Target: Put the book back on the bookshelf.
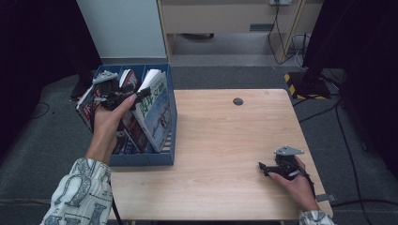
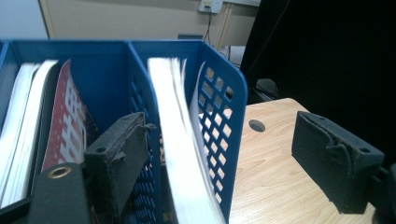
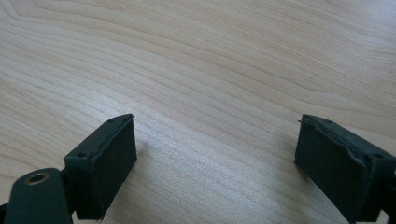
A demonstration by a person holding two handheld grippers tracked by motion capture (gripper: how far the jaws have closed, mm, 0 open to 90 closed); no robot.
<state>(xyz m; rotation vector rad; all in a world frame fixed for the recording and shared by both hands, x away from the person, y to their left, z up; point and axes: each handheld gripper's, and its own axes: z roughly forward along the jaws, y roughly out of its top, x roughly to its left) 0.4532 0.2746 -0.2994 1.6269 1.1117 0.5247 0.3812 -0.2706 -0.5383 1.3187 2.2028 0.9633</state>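
While its jaws stand wide astride the magazine (image 2: 180, 154), left gripper (image 1: 123, 95) grips nothing | magazine upright in rack's (image 1: 141, 159) right slot | right gripper (image 1: 273, 168) open, empty, low over table (image 1: 220, 140)

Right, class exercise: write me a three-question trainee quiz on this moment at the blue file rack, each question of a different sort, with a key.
1. True or false: the left gripper is clamped shut on a book.
2. Multiple choice: where is the right gripper? A) inside the blue file rack; B) low over bare table, holding nothing; C) lifting a magazine.
3. Short answer: what stands between the left gripper's open jaws?

Key
1. False: its jaws are wide open, one inside the rack, one outside over the table.
2. B.
3. The white-paged book in the rack's right-hand compartment, along with the rack's perforated side wall.
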